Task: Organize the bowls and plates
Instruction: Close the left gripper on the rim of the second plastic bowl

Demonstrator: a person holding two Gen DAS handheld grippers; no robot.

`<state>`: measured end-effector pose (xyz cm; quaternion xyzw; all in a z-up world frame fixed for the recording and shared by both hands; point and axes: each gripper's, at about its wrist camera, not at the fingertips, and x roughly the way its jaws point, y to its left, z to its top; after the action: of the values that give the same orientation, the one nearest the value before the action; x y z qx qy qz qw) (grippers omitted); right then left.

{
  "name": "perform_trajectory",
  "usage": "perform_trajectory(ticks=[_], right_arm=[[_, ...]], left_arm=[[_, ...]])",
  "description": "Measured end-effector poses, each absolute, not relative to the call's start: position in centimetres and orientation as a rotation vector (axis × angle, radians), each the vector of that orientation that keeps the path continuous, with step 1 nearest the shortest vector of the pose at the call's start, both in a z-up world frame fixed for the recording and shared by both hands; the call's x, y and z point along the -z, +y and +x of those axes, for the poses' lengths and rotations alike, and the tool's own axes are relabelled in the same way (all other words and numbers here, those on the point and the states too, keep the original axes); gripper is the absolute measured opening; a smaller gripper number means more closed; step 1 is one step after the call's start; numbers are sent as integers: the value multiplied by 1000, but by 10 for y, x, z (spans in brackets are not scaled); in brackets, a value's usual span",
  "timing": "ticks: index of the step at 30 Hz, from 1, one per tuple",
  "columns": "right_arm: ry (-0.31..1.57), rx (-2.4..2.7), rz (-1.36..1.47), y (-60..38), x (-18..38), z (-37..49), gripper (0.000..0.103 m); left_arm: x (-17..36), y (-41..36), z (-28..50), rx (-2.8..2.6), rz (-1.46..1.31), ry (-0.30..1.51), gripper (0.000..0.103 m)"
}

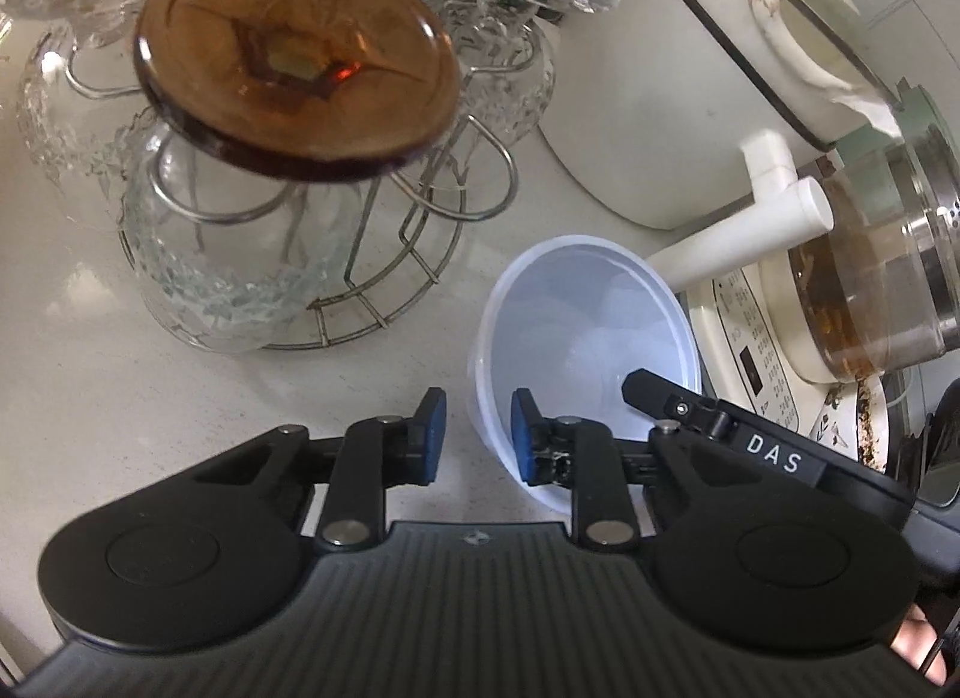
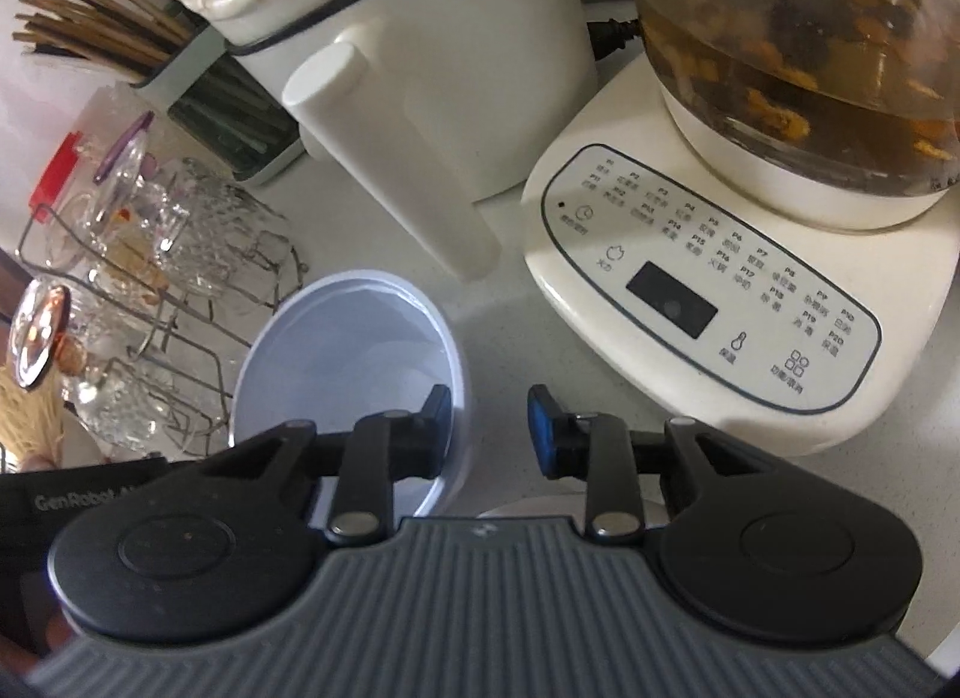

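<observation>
A translucent white plastic bowl (image 1: 588,338) (image 2: 354,338) stands on the pale counter (image 1: 90,398). My left gripper (image 1: 477,434) straddles the bowl's left rim, one blue pad (image 1: 525,440) inside and the other outside, with counter showing between the outer pad and the wall. My right gripper (image 2: 489,422) straddles the opposite rim the same way, its left finger (image 2: 438,410) inside and a gap at the outer pad. One finger (image 1: 645,389) of the right gripper shows inside the bowl in the left wrist view. An amber glass plate (image 1: 294,62) (image 2: 39,332) lies tilted on a wire rack.
The wire rack (image 1: 384,278) holds clear glasses left of the bowl. A white electric pot (image 1: 660,98) (image 2: 450,68) and a glass kettle (image 2: 810,38) on its control base (image 2: 720,302) crowd the right. Chopsticks (image 2: 108,32) stand behind. A soiled plate (image 1: 858,416) sits at the right edge.
</observation>
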<state>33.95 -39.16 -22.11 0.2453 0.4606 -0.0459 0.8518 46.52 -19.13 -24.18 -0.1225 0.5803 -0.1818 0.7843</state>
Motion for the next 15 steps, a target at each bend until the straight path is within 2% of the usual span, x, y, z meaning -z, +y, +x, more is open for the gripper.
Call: perform_trajectory(ticks=[5, 15], right_arm=[[971, 79, 501, -385, 219, 339, 16], [931, 68, 520, -381, 196, 323, 14]], left_arm=[[238, -202, 464, 422, -227, 1235, 11], [210, -198, 453, 447, -211, 1196, 9]])
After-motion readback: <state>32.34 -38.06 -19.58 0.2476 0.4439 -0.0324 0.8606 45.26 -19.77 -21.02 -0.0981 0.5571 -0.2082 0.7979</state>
